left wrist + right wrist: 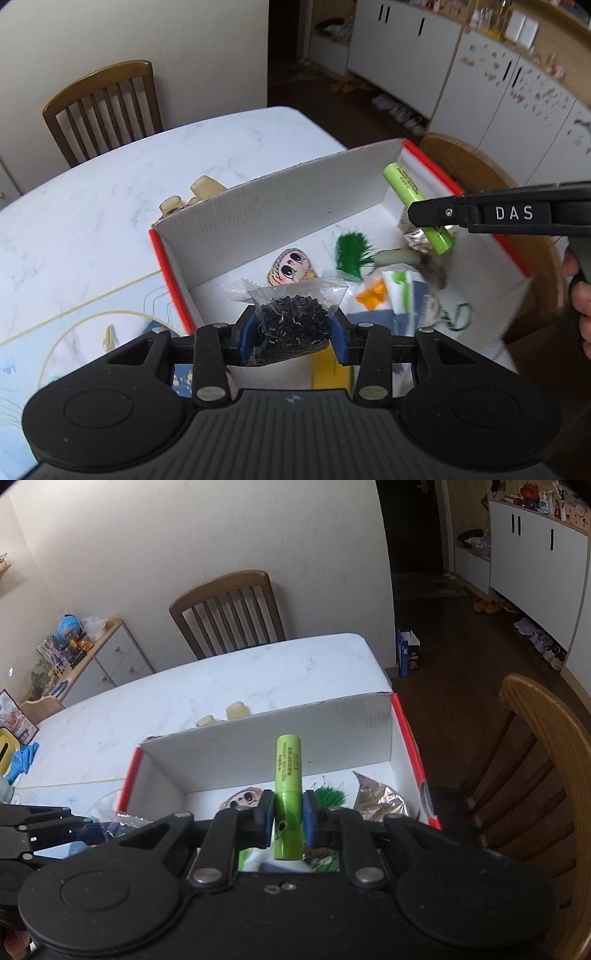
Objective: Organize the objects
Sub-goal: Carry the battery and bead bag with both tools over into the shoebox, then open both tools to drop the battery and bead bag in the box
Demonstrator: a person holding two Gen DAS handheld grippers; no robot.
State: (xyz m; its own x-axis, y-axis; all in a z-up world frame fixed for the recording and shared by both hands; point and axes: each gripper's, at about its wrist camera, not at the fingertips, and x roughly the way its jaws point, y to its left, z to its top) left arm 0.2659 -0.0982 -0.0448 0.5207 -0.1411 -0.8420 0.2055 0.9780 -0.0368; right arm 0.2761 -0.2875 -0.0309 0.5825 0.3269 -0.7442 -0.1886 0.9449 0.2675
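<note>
Green tube [288, 797], long axis pointing ahead, sits clamped in my right tongs [288, 825] over the box [258, 734] while my left tongs [291, 334] pinch the bead bag [293, 317] nearby.

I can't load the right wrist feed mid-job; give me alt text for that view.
The right tool is shut on a green tube, held upright over an open white box with red edges on a white marble table. Inside the box lie a doll-face sticker, a green tuft and a foil wrapper; wooden chairs stand beyond.
</note>
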